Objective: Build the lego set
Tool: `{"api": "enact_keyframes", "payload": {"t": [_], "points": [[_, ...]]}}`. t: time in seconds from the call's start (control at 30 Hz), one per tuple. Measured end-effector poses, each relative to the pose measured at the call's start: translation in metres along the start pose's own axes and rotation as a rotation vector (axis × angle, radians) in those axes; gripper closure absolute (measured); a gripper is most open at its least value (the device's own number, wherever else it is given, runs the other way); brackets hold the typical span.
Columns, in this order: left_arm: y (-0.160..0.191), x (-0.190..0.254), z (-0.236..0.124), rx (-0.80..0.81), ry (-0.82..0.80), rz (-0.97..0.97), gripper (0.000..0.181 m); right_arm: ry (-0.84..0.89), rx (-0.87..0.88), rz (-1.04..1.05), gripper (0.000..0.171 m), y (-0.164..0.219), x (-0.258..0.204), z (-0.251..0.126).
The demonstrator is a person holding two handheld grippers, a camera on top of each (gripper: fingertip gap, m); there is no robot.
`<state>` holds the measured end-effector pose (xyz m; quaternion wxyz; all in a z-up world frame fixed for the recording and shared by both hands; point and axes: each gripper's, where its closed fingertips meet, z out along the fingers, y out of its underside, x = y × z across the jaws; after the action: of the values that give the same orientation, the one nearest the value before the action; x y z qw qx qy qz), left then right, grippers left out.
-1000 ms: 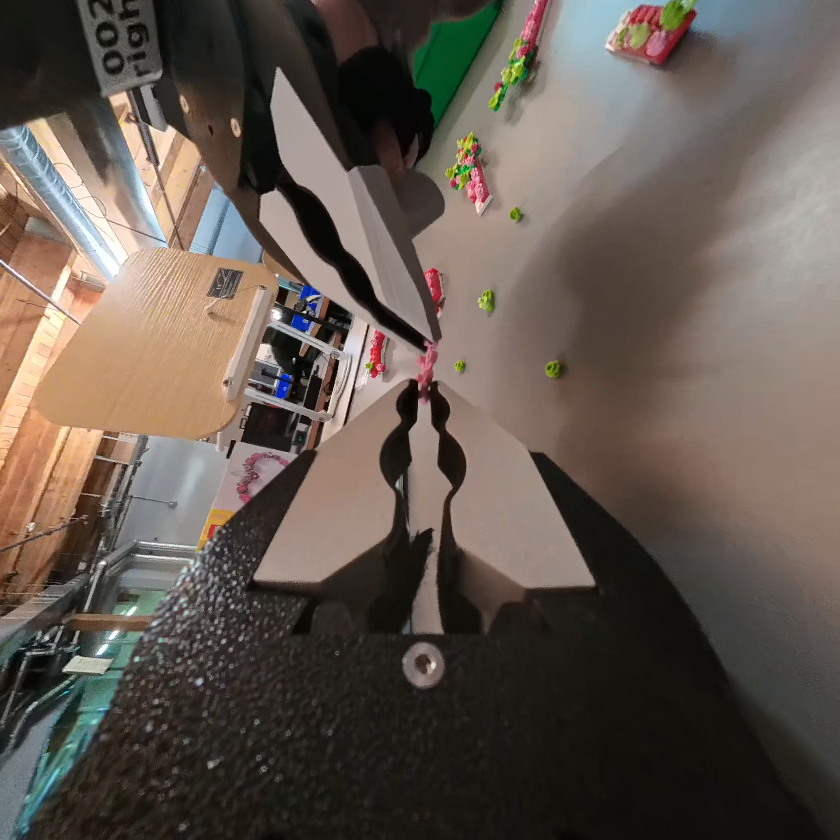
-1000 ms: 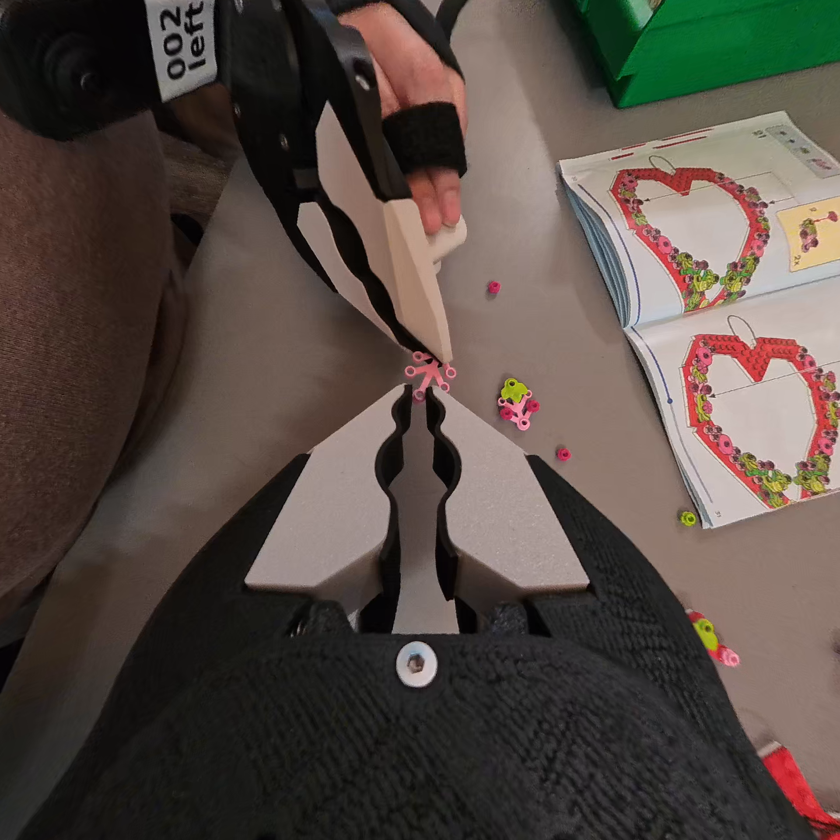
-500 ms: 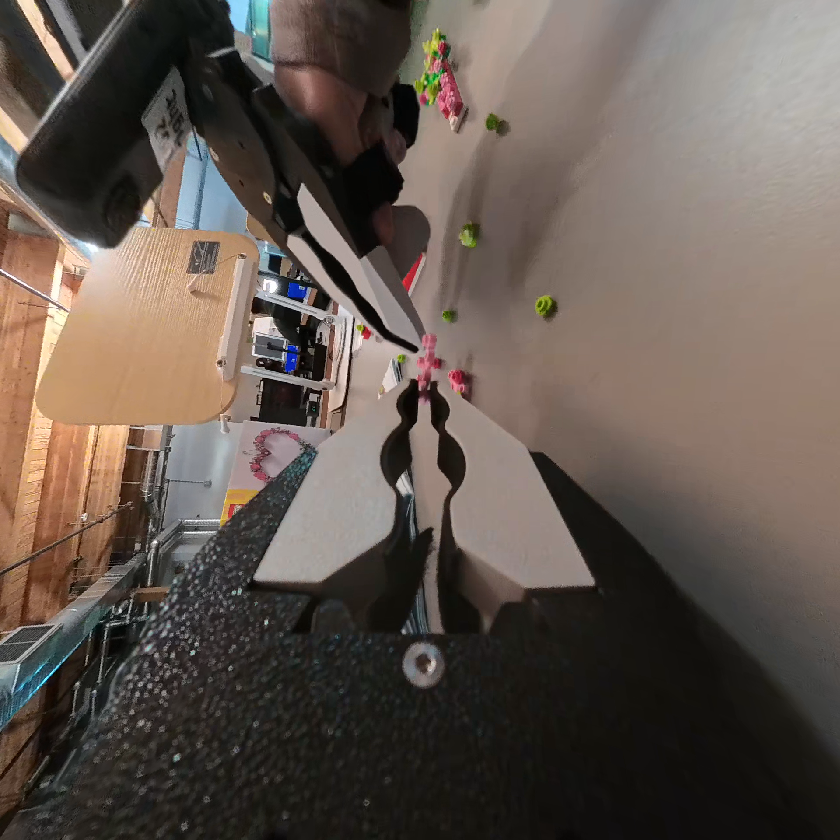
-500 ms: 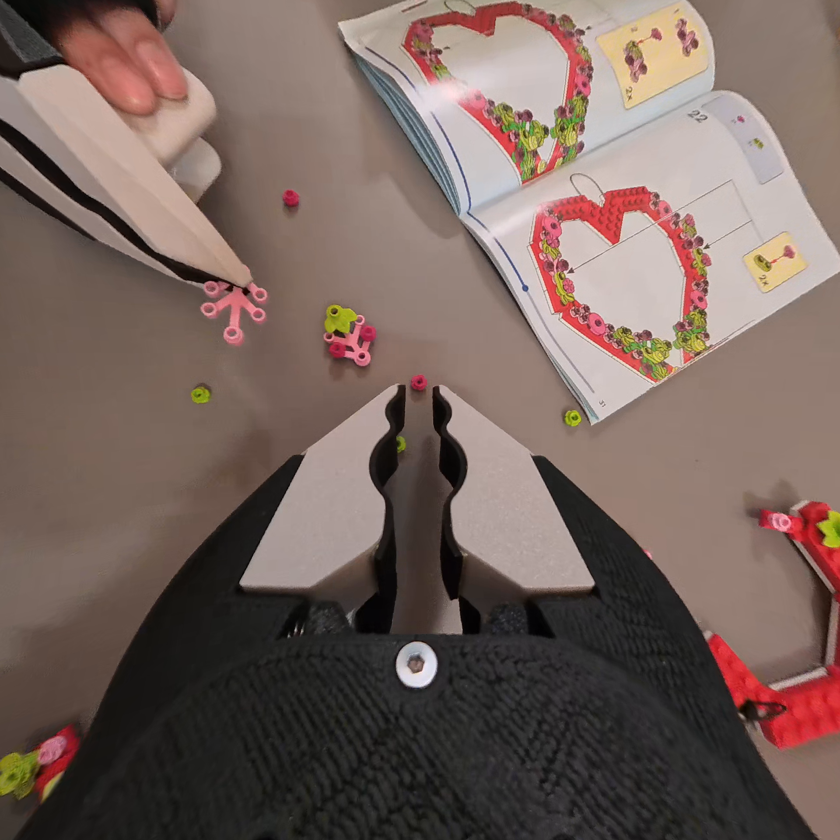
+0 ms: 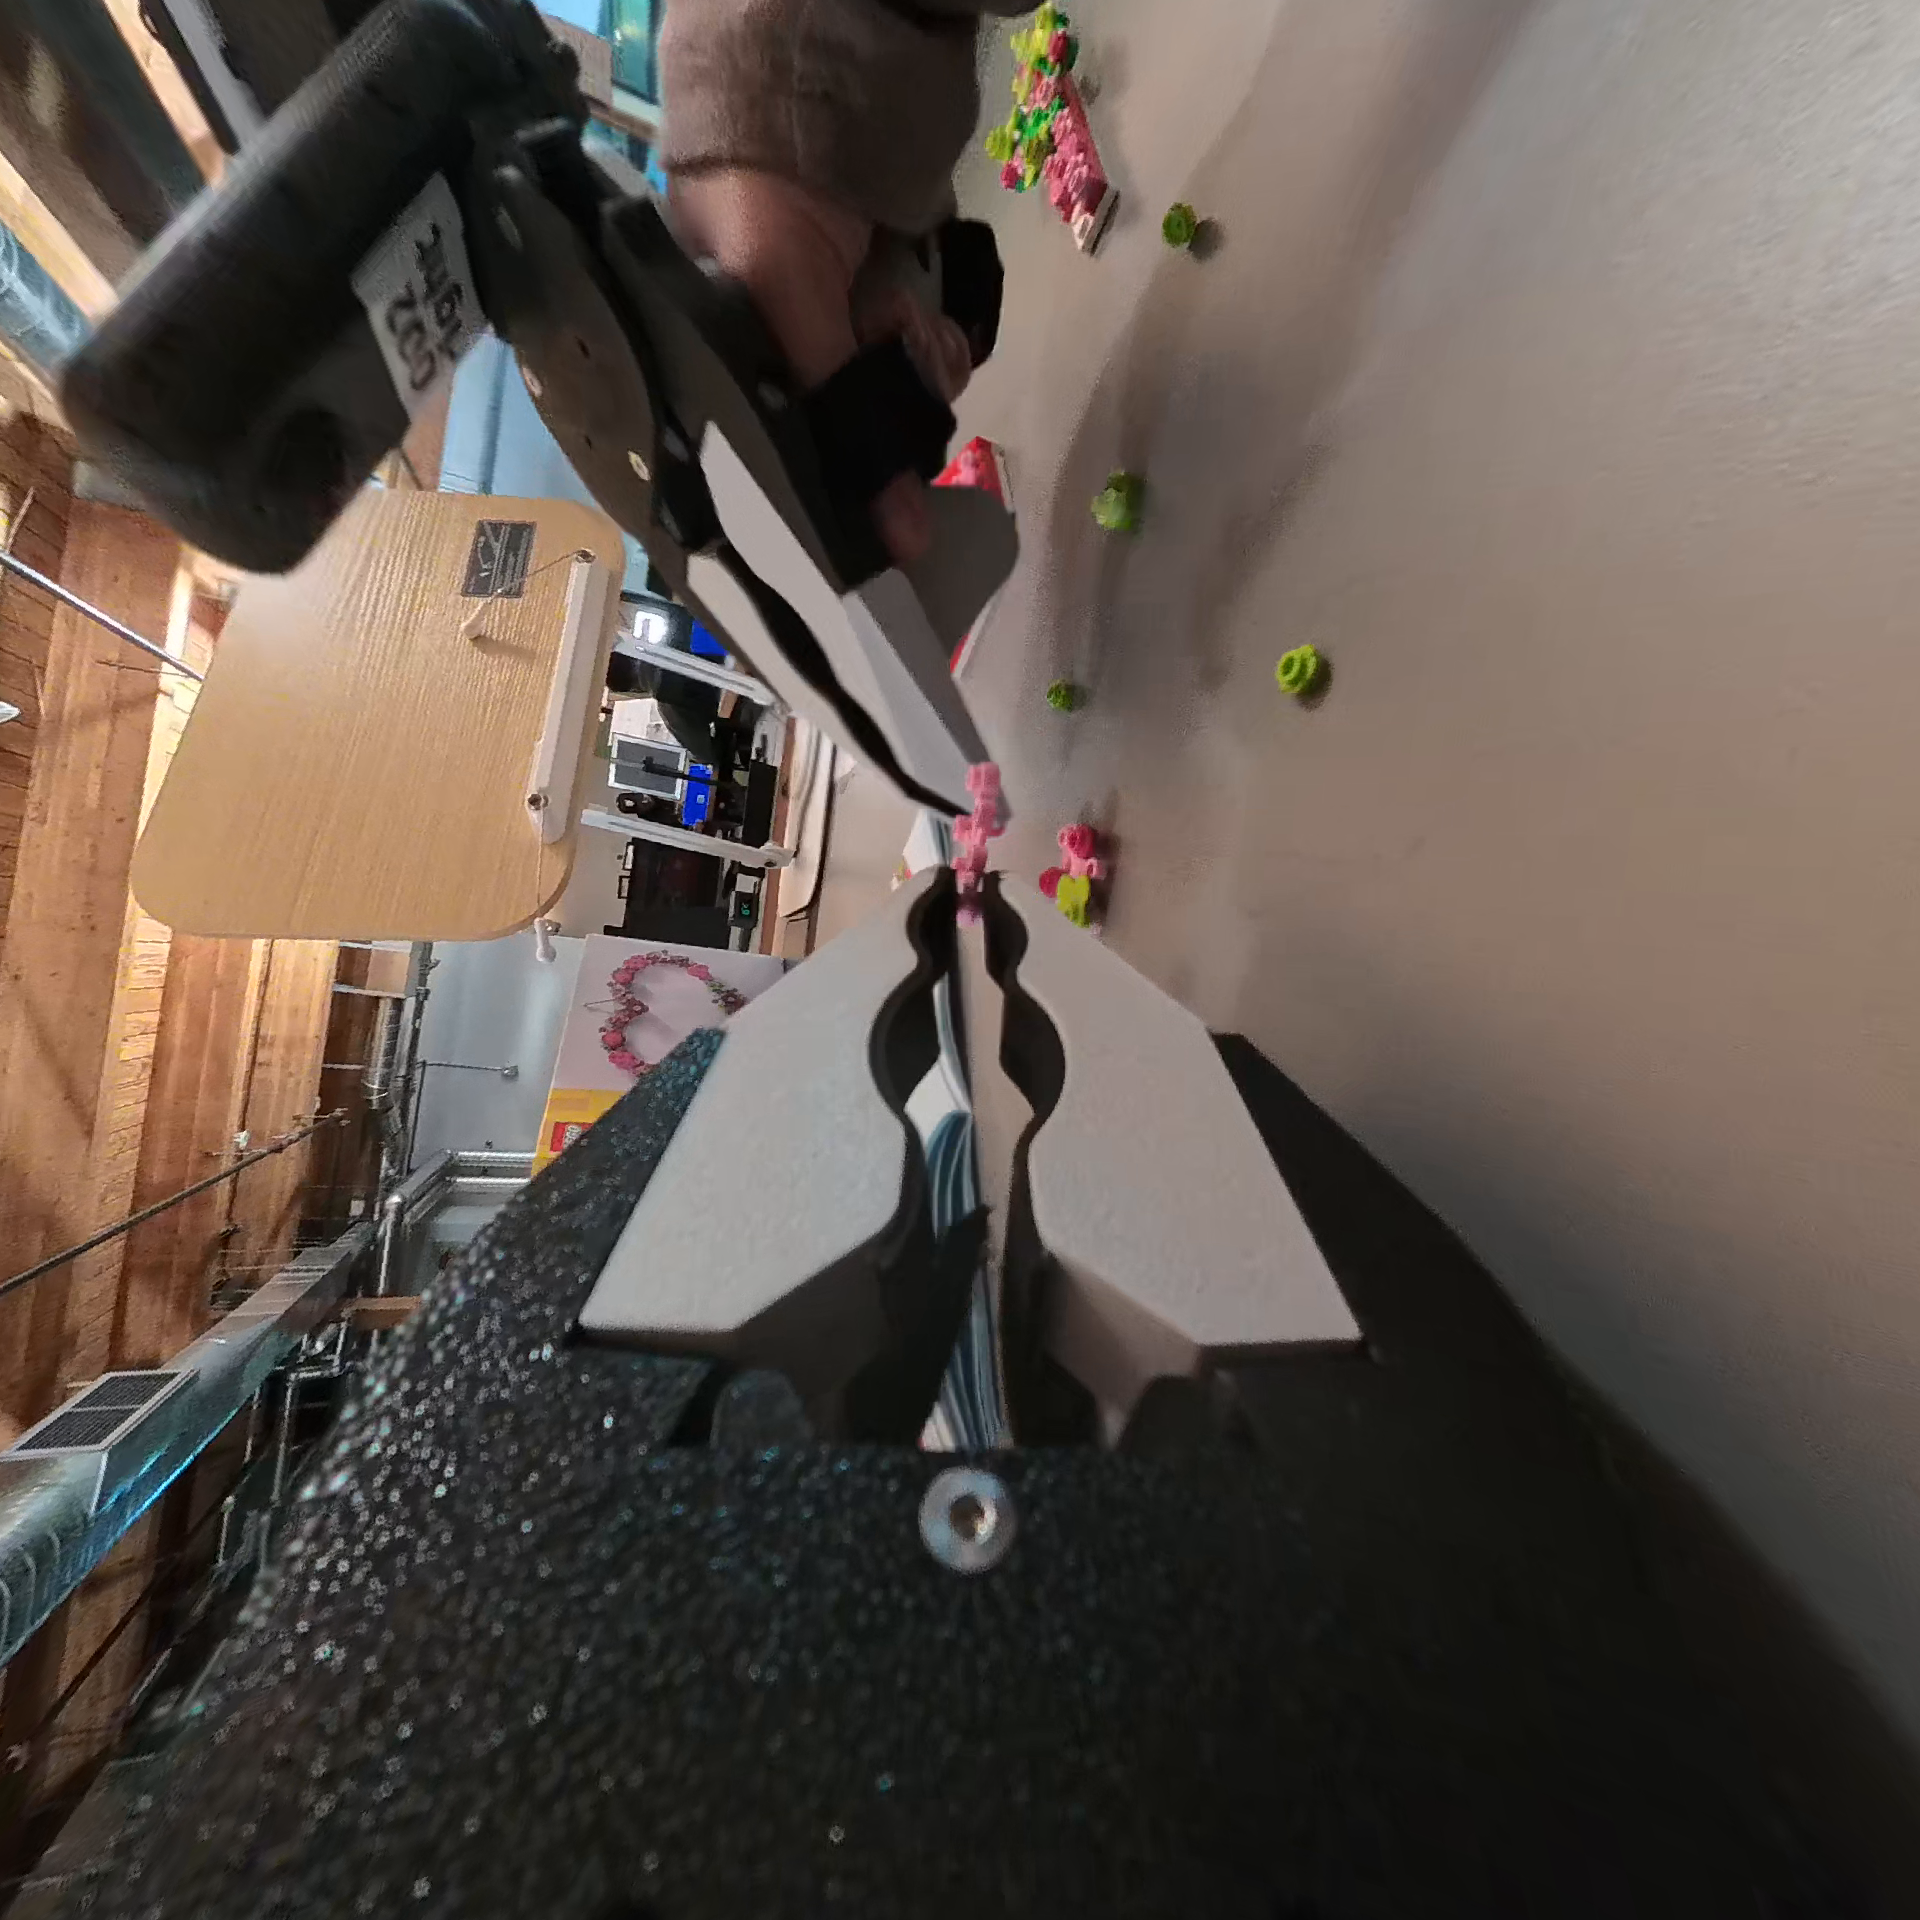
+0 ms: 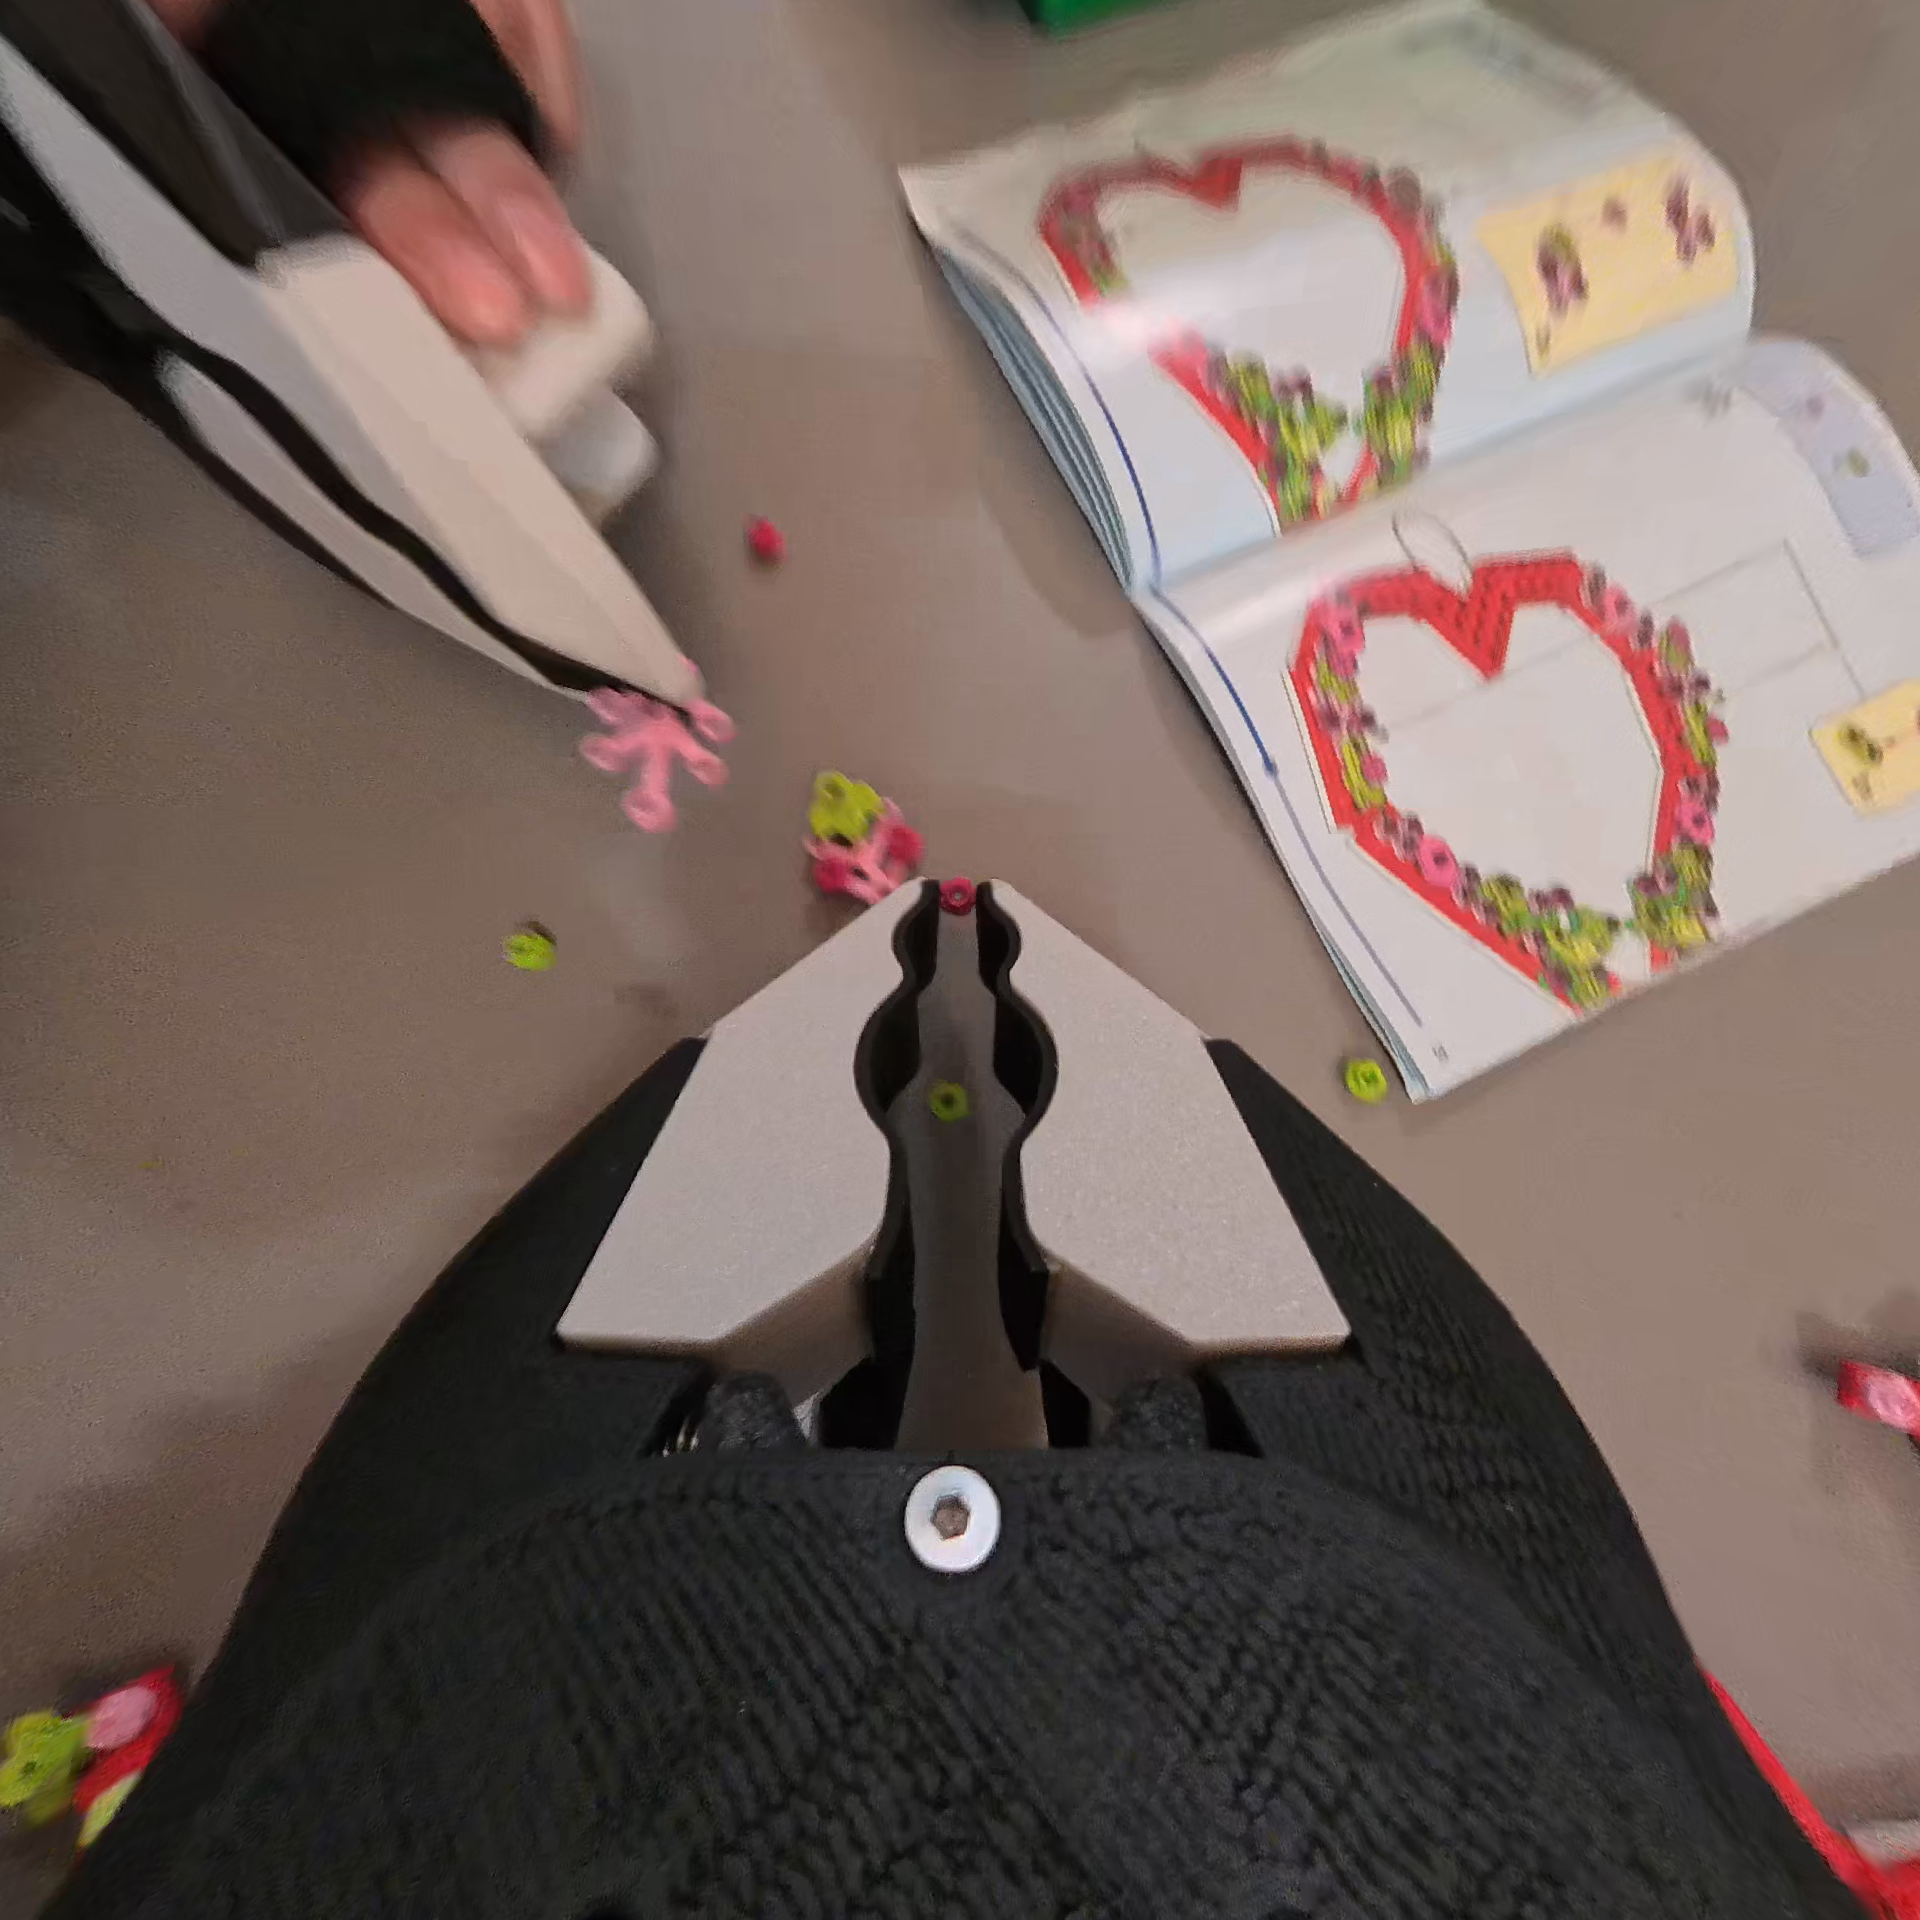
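My left gripper (image 5: 969, 891) is shut on a light pink branched stem piece (image 5: 977, 831) and holds it just above the grey table. In the right wrist view it comes in from the upper left (image 6: 665, 694), with the pink piece (image 6: 657, 750) sticking out of its tip. My right gripper (image 6: 957, 891) is slightly open, low over the table. A small magenta stud (image 6: 957, 896) lies between its tips; the gap is wider than the stud. A small built cluster with a lime leaf and magenta flowers (image 6: 862, 836) lies just left of those tips.
An open instruction booklet (image 6: 1455, 644) lies at the right. Loose lime studs (image 6: 530, 949) (image 6: 1364, 1078) and a red stud (image 6: 765, 538) are scattered on the table (image 6: 260, 1039). Red frame parts sit at the right edge (image 6: 1881, 1397) and lower left (image 6: 120, 1720).
My right gripper let go of the pink stem piece, swung right and moved forward until the magenta stud sits between its tips. My left gripper kept hold of the pink piece.
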<state>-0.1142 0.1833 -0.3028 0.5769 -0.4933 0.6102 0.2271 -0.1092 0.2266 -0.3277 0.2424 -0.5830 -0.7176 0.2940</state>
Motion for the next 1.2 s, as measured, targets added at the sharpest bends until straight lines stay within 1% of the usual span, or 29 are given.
{"api": "enact_keyframes", "payload": {"t": [0.03, 0.1, 0.2, 0.33, 0.47, 0.6, 0.97, 1.2], "points": [[0.0, -0.001, 0.0, -0.001, -0.006, 0.001, 0.179, -0.041, 0.062, 0.0, 0.165, -0.012, -0.008, -0.003], [-0.001, -0.003, 0.0, 0.001, -0.019, 0.007, 0.179, -0.119, 0.162, 0.008, 0.166, -0.032, -0.021, -0.011], [0.0, -0.008, -0.001, -0.006, -0.048, 0.019, 0.179, -0.197, 0.214, -0.006, 0.166, -0.046, -0.036, -0.018], [-0.003, -0.014, -0.004, 0.007, -0.088, 0.029, 0.179, -0.22, 0.196, -0.03, 0.166, -0.049, -0.042, -0.019], [-0.004, -0.015, -0.005, 0.01, -0.095, 0.046, 0.179, -0.233, 0.19, -0.036, 0.166, -0.052, -0.043, -0.021], [-0.006, -0.017, -0.007, 0.019, -0.112, 0.058, 0.179, -0.229, 0.149, -0.056, 0.165, -0.05, -0.042, -0.019], [-0.008, -0.018, -0.008, 0.027, -0.124, 0.074, 0.179, -0.242, 0.086, -0.086, 0.165, -0.05, -0.045, -0.018], [-0.01, -0.019, -0.009, 0.034, -0.134, 0.074, 0.179, -0.238, 0.077, -0.095, 0.164, -0.05, -0.046, -0.019]]}}
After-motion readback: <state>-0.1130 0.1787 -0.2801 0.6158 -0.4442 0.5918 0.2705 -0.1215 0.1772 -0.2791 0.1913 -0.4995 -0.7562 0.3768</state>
